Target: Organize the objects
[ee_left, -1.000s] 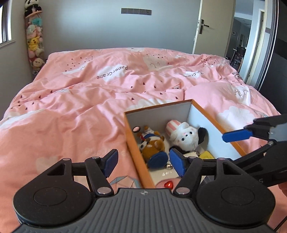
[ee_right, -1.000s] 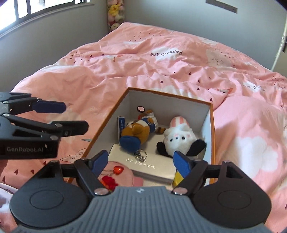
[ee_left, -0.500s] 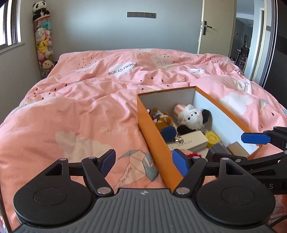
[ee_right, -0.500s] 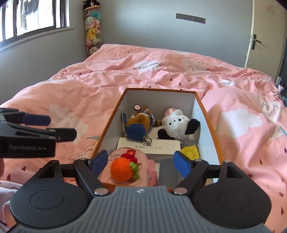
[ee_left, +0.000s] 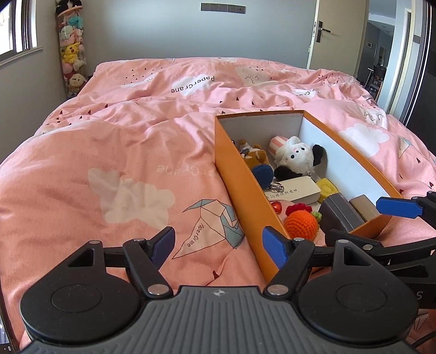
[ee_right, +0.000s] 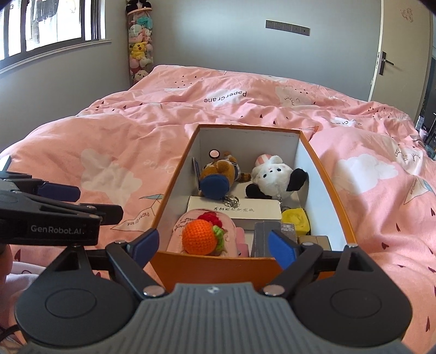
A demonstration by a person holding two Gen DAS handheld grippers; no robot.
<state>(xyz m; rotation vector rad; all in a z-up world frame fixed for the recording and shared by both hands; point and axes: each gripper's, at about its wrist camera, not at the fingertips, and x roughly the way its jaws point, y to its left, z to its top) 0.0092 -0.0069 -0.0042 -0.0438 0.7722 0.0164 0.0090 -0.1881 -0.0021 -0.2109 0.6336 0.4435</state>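
Note:
An open orange box (ee_right: 218, 269) lies on the pink bed cover (ee_right: 122, 141). Inside it are a white plush (ee_right: 272, 177), a brown plush (ee_right: 220, 174), a white carton (ee_right: 237, 209), an orange crochet ball (ee_right: 200, 237) on a pink pouch, a yellow piece (ee_right: 295, 222) and a grey case (ee_left: 340, 215). My right gripper (ee_right: 214, 245) hovers before the box's near end, its jaws opening with nothing gripped. My left gripper (ee_left: 218, 242) stands open over the cover, left of the box's (ee_left: 239, 185) near corner, holding nothing. Each gripper shows at the edge of the other's view.
Several plush toys (ee_left: 70, 54) hang in a column in the far left corner, under a window (ee_right: 49, 24). A door (ee_left: 335, 35) stands at the back right. The wrinkled cover spreads wide to the left of and beyond the box.
Both grippers have drawn back from over the box toward its near end, so the ball, pouch and grey case now show. The right view has levelled out.

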